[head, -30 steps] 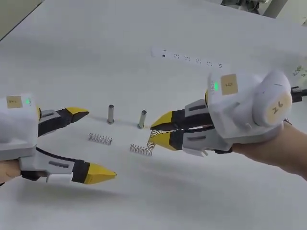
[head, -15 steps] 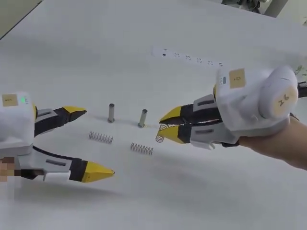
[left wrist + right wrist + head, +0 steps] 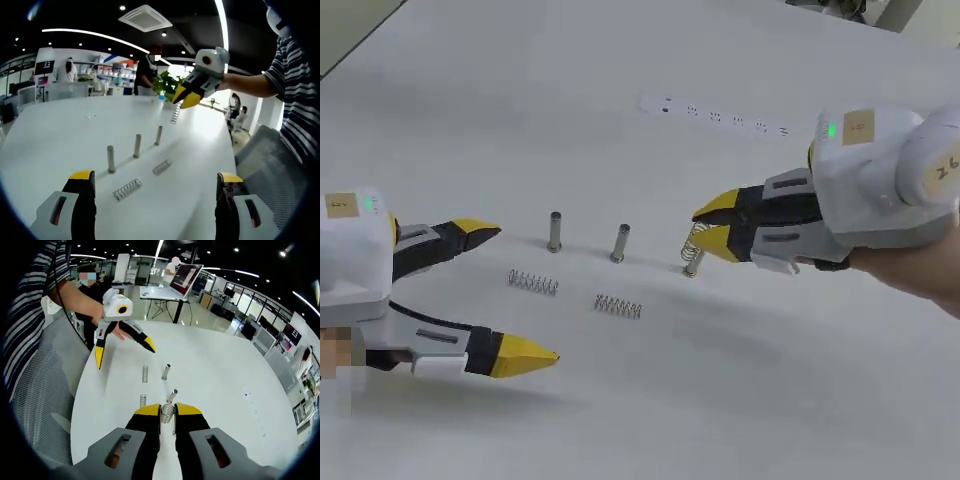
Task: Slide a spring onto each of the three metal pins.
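Three short metal pins stand upright in a row on the white table: left pin (image 3: 555, 232), middle pin (image 3: 621, 243), right pin (image 3: 692, 263). My right gripper (image 3: 712, 228) is shut on a small spring (image 3: 698, 238), which hangs just above the right pin. Between the right gripper's yellow tips the held spring (image 3: 167, 412) shows end-on. Two loose springs (image 3: 532, 283) (image 3: 618, 307) lie flat in front of the pins. My left gripper (image 3: 510, 292) stands wide open at the left, holding nothing, apart from the pins and springs.
A white power strip (image 3: 725, 120) lies on the table behind the pins. In the left gripper view, people stand at the far end of the table (image 3: 75, 125). An office chair (image 3: 45, 390) stands by the table's edge.
My right gripper has carried its spring to the right, from beside the middle pin to above the right pin. The left gripper has stayed in place, open.
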`<move>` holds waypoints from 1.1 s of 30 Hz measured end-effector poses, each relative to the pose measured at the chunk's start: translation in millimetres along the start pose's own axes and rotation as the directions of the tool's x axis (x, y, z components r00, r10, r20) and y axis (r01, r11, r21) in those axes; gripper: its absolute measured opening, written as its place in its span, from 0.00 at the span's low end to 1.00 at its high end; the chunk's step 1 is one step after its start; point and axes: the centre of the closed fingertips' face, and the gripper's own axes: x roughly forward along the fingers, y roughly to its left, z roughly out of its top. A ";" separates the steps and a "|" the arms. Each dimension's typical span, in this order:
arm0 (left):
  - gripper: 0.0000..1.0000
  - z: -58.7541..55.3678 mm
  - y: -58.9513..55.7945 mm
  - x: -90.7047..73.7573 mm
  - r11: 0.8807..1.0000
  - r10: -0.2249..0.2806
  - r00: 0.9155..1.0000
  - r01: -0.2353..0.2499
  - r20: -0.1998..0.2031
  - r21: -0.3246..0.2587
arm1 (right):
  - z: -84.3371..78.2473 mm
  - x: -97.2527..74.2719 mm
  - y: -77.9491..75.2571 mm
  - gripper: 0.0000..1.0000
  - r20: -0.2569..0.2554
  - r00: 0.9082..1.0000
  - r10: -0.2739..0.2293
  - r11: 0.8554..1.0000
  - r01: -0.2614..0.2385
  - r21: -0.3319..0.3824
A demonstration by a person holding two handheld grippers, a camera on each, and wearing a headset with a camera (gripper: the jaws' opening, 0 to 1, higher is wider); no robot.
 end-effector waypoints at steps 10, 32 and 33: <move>0.98 -0.2 0.1 0.9 1.000 0.001 1.000 -0.001 -0.003 0.000 | -8.1 -7.9 -22.7 0.07 -0.003 0.998 -0.059 0.998 0.059 0.034; 0.97 -3.6 1.9 0.3 1.000 0.002 1.000 -0.003 -0.011 -0.005 | -30.4 7.6 -36.4 0.07 -0.030 0.996 -0.083 0.990 0.086 0.112; 0.97 -3.5 2.1 0.2 1.000 0.003 1.000 -0.003 -0.011 -0.006 | -31.4 8.3 -37.2 0.07 -0.030 0.996 -0.084 0.989 0.087 0.118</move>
